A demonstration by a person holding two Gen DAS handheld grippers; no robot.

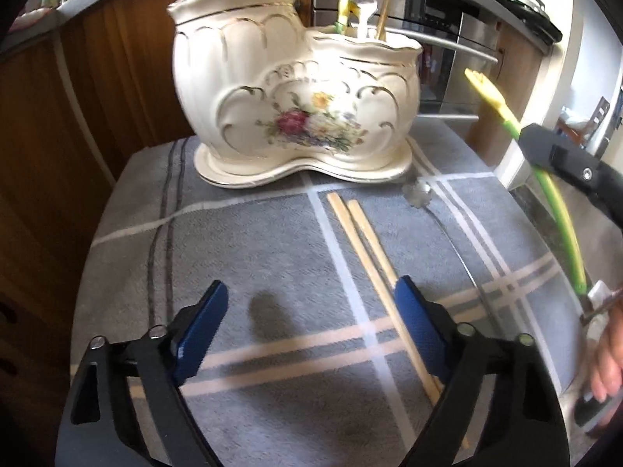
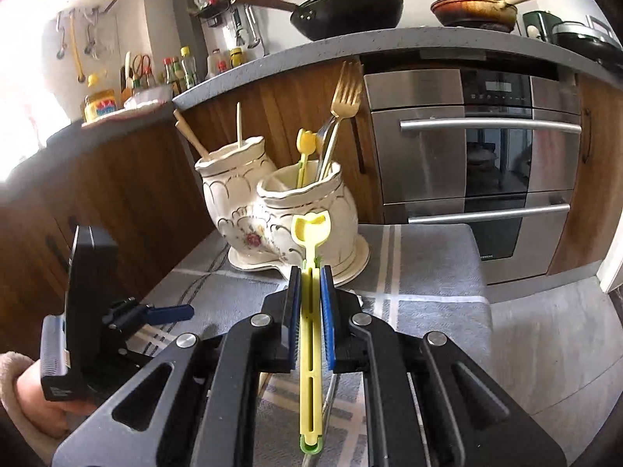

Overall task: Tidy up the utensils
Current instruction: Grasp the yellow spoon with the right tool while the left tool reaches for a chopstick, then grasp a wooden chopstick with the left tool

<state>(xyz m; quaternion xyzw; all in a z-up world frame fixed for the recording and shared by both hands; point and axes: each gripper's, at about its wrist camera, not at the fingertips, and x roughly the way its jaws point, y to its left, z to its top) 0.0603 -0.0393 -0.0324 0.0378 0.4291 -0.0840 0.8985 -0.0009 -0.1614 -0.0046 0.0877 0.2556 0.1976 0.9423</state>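
Right gripper [image 2: 310, 272] clamps yellow fork [image 2: 310, 233]; holder [image 2: 311, 210] ahead. I risk clipping its rim. Left gripper [image 1: 311, 303] released.

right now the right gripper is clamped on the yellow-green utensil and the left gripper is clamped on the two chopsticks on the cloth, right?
Not quite. The right gripper is clamped on the yellow-green utensil, but the left gripper is open and holds nothing. The left wrist view shows its fingers spread wide, with the two chopsticks lying loose on the cloth.
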